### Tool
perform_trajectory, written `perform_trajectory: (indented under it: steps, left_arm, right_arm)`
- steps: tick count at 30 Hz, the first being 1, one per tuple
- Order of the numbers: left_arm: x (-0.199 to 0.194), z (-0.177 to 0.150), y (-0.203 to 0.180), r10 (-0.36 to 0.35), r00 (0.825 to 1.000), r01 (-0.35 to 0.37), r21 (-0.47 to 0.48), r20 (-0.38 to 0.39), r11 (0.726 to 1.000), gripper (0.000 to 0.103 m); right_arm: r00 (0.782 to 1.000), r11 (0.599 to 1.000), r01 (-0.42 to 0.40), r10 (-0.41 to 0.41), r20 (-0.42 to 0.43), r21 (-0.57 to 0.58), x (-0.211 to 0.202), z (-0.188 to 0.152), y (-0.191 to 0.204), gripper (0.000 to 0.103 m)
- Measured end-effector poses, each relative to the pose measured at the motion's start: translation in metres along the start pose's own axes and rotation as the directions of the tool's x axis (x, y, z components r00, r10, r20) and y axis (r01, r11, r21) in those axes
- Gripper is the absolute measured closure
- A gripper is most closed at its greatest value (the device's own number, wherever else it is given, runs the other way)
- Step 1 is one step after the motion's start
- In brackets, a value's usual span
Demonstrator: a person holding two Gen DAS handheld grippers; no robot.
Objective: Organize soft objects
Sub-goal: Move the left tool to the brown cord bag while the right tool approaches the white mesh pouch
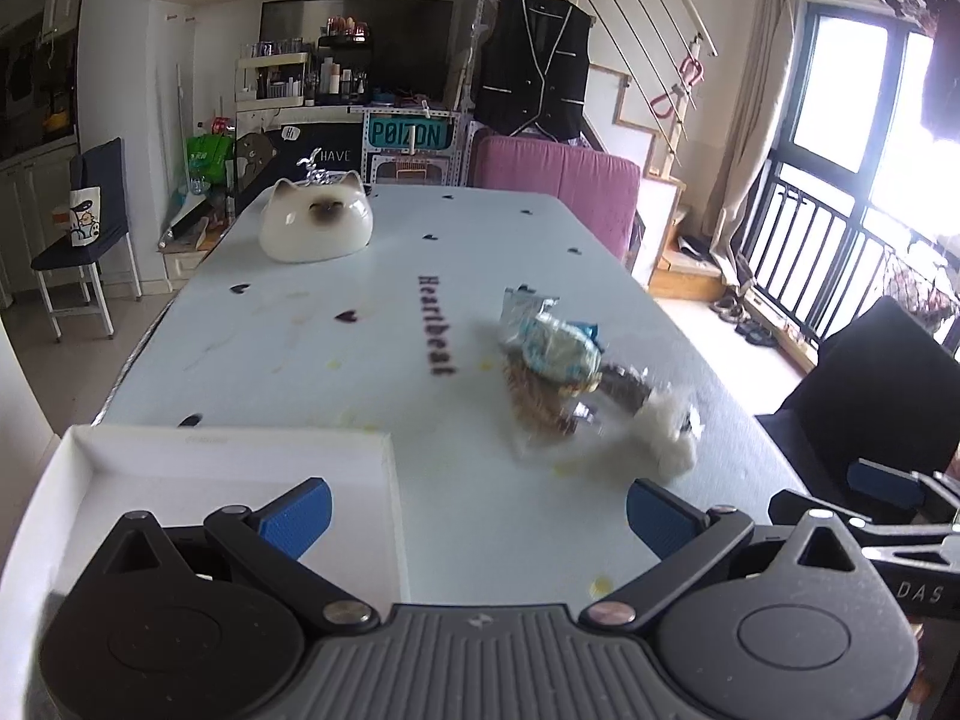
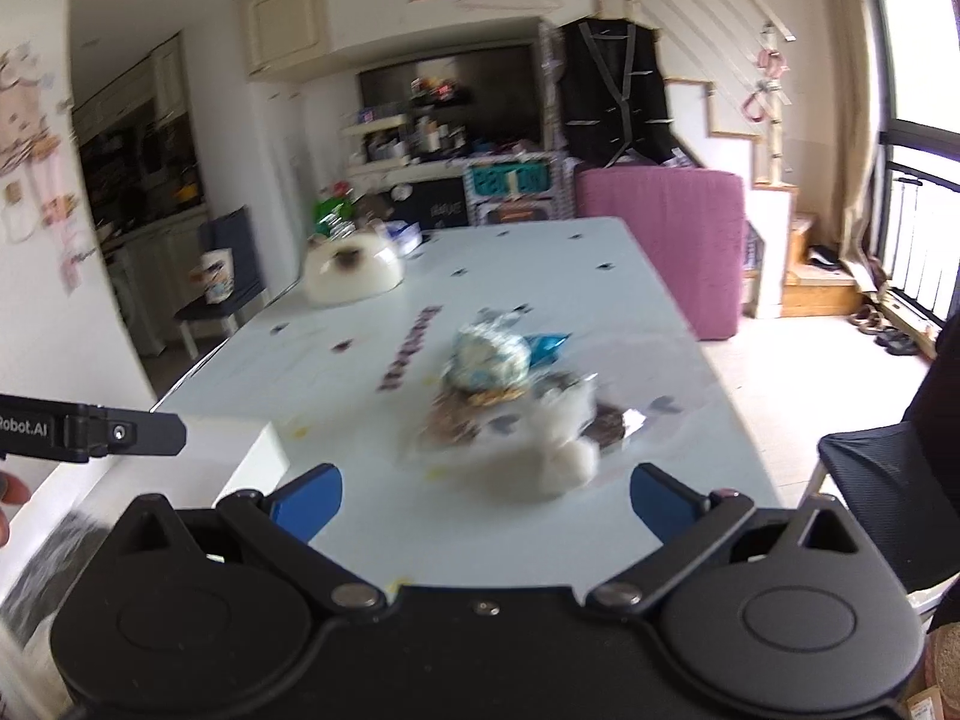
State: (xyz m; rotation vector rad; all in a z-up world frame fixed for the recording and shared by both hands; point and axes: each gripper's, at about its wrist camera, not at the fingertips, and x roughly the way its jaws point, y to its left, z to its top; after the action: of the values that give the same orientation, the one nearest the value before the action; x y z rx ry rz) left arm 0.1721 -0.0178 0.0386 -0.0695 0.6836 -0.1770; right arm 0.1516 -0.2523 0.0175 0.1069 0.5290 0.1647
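While both tools hover over the table (image 1: 336, 276):
Left gripper (image 1: 477, 519): jaws apart, empty, beside white tray (image 1: 84, 450).
Right gripper (image 2: 486, 498): jaws apart, empty.
Snack bags (image 2: 480, 384): piled mid-table, touching white fluffy item (image 2: 564, 450).

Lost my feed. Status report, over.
Left gripper open, empty. Right gripper open, empty. Soft pile on table, untouched; white tray beside left gripper. Nothing blocking.

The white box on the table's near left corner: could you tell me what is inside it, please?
The white box looks empty where its floor shows in the left wrist view. The left gripper, jaws open, covers the near part of the floor, so that part cannot be checked.
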Motion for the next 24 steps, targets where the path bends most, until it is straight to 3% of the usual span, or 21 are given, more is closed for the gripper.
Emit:
perform_trajectory:
  steps: [9, 14, 20, 24]
  left_arm:
    - [0.054, 0.038, -0.027, -0.007, 1.000, 0.009, -0.098, 0.018, 0.995, 0.000]
    - [0.095, 0.046, -0.041, -0.008, 1.000, 0.010, -0.112, 0.016, 0.994, 0.000]
    - [0.151, 0.044, -0.040, -0.029, 0.999, 0.024, -0.181, -0.026, 0.983, 0.005]
    - [0.183, 0.042, -0.042, -0.036, 0.998, 0.027, -0.148, -0.056, 0.989, 0.009]
  right_arm:
    - [0.998, 0.997, 0.055, -0.055, 0.010, 0.046, 0.040, 0.009, -0.037, 0.000]
    - [0.999, 0.998, 0.042, -0.043, 0.006, 0.049, 0.065, 0.004, -0.049, 0.000]
    - [1.000, 1.000, 0.025, -0.025, 0.016, -0.002, 0.090, -0.005, -0.051, 0.024]
    - [1.000, 0.999, 0.023, -0.023, -0.006, -0.042, 0.110, -0.008, -0.047, 0.034]
